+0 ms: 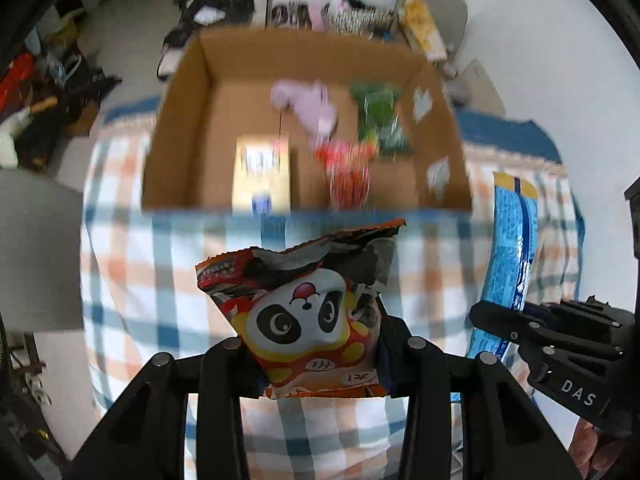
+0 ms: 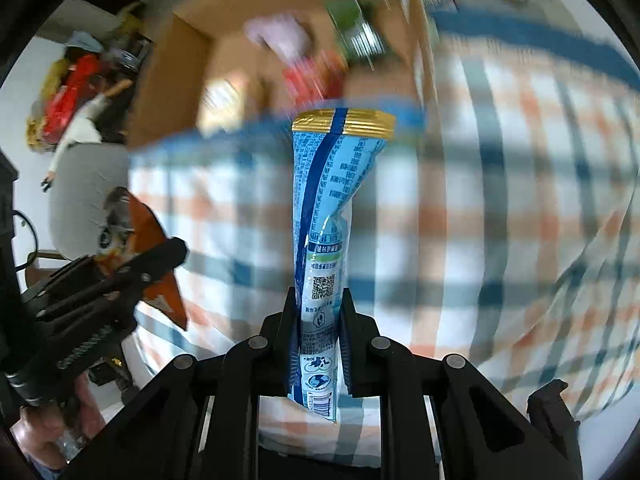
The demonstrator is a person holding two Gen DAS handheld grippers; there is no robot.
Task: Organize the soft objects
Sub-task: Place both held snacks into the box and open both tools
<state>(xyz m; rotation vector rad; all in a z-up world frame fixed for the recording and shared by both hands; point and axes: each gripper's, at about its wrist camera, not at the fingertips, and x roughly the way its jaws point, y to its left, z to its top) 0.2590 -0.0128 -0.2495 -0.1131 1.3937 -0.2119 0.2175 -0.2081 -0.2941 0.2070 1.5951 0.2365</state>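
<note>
My left gripper [image 1: 316,344] is shut on an orange snack bag with a panda face [image 1: 312,312], held above the checked cloth in front of the cardboard box [image 1: 180,128]. My right gripper [image 2: 319,312] is shut on a long light-blue packet with a gold end [image 2: 324,208], also held above the cloth. The blue packet [image 1: 508,256] and the right gripper [image 1: 496,322] show at the right of the left wrist view. The panda bag [image 2: 152,248] and the left gripper [image 2: 160,258] show at the left of the right wrist view.
The box [image 2: 168,92] holds a lilac soft toy [image 1: 308,104], a green packet [image 1: 380,116], a red packet [image 1: 348,168] and a yellow packet [image 1: 262,172]. A checked cloth [image 1: 132,248] covers the table. Clutter lies on the floor at the left [image 1: 44,88]; a chair with items stands behind the box [image 1: 432,20].
</note>
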